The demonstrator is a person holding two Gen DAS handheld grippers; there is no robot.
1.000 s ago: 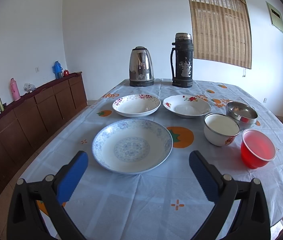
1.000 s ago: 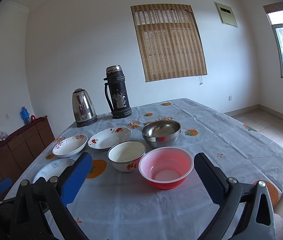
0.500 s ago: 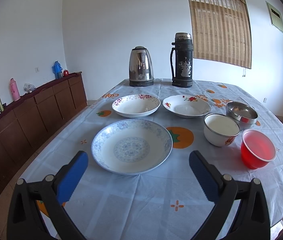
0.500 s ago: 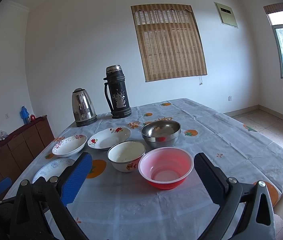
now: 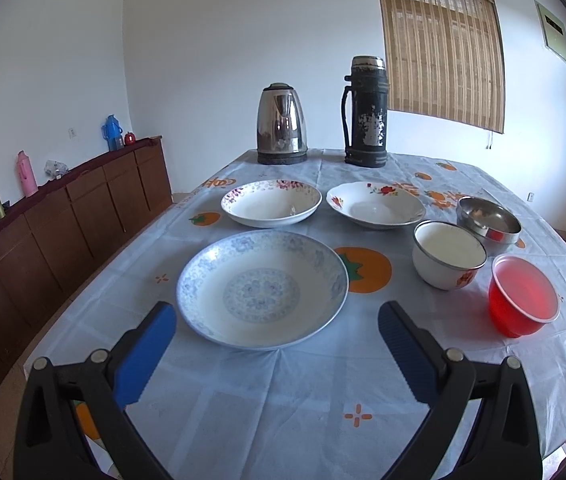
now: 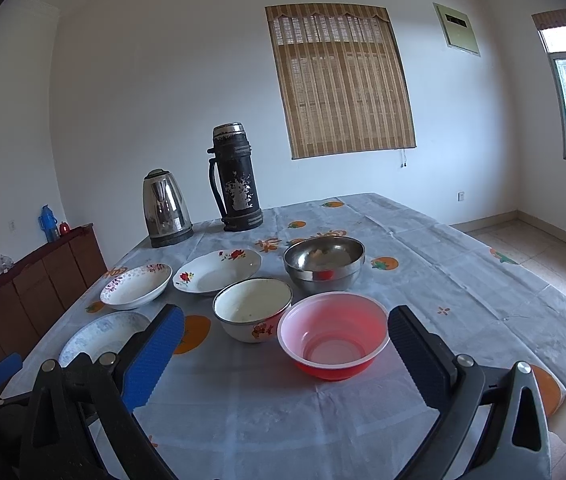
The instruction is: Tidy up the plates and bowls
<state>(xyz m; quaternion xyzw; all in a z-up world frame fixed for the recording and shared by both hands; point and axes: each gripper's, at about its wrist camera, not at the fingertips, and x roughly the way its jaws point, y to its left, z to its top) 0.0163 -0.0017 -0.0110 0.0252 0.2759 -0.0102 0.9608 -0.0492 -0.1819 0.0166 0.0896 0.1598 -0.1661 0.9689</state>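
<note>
**Both tongs spread wide over the laid counter**

My left tongs [image 5: 277,344] hang apart and empty above the near edge of the counter [image 5: 283,408], ribbed blue pads [image 5: 143,356] flanking a wide, shallow blue plate [image 5: 262,288] with a glazed floral print. Behind it sit two white china plates, one with a purple rim [image 5: 271,203], one with red roses [image 5: 375,205], side by side and just apart.

My right tongs [image 6: 286,354] are likewise apart, holding nothing, and frame a thin red plastic bowl [image 6: 333,334]. Just left of it stands a white enamel bowl [image 6: 252,309] with a dark rim; behind, a polished steel bowl [image 6: 324,263]. The three bowls are close together.

At the far edge stand a shiny kettle [image 5: 282,124] and a tall black flask [image 5: 365,112] with worn paint. A creased cloth [image 6: 423,264] printed with orange fruit covers the counter. A brown sideboard [image 5: 63,216] runs along the left wall.
</note>
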